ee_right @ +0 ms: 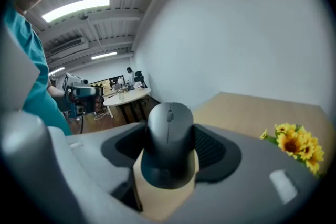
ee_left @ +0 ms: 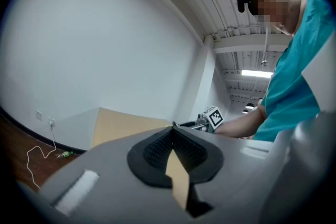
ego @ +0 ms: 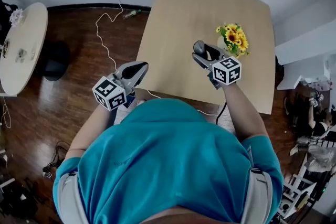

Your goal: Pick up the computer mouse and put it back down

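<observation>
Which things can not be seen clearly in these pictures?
- Computer mouse in the right claw: its underside faces away in both views, so contact with the table is unknown.
- Sunflowers: vase mostly under the blossoms in the head view, behind the claw's body in the right gripper view.
- Things on the round table, head view: too small.

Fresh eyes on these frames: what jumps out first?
First, the dark computer mouse, clamped between the jaws of the right gripper over the tan table. Next, the bunch of yellow sunflowers on the table, just right of that gripper in the head view. The left gripper hangs empty, jaws together, by the table's near-left edge.
</observation>
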Motion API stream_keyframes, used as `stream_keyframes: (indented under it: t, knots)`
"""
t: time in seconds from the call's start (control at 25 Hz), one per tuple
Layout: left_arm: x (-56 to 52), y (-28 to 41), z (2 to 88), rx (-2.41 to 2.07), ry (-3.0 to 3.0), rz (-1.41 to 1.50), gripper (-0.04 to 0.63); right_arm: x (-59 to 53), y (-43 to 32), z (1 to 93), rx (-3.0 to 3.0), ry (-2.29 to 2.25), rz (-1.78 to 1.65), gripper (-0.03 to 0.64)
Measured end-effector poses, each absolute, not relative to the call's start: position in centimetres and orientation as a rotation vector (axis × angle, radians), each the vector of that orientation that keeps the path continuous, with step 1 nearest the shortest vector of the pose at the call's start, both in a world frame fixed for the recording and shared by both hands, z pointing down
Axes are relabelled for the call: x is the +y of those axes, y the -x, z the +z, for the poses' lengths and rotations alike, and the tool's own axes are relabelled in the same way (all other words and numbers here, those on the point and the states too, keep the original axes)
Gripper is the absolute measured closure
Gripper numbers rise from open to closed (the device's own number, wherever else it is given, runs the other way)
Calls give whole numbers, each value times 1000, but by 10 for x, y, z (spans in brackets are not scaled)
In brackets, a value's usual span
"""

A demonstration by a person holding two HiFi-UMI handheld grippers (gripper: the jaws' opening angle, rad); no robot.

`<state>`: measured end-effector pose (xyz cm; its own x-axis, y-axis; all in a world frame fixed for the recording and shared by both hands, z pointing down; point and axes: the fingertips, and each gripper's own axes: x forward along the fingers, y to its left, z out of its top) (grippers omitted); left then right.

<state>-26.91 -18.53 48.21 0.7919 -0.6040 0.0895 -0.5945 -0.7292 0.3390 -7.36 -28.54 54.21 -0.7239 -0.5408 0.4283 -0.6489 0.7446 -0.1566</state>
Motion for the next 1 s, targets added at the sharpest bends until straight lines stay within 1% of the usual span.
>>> stream_keyframes:
  t: [0.72,1.0]
  knots:
    - [-154,338,510,-1061,-2489,-15,592,-336,119,732,-2109,-757,662,328]
    - [-146,360,519,-1098,-2431,7,591,-348,132,781,-1984,-747,697,327]
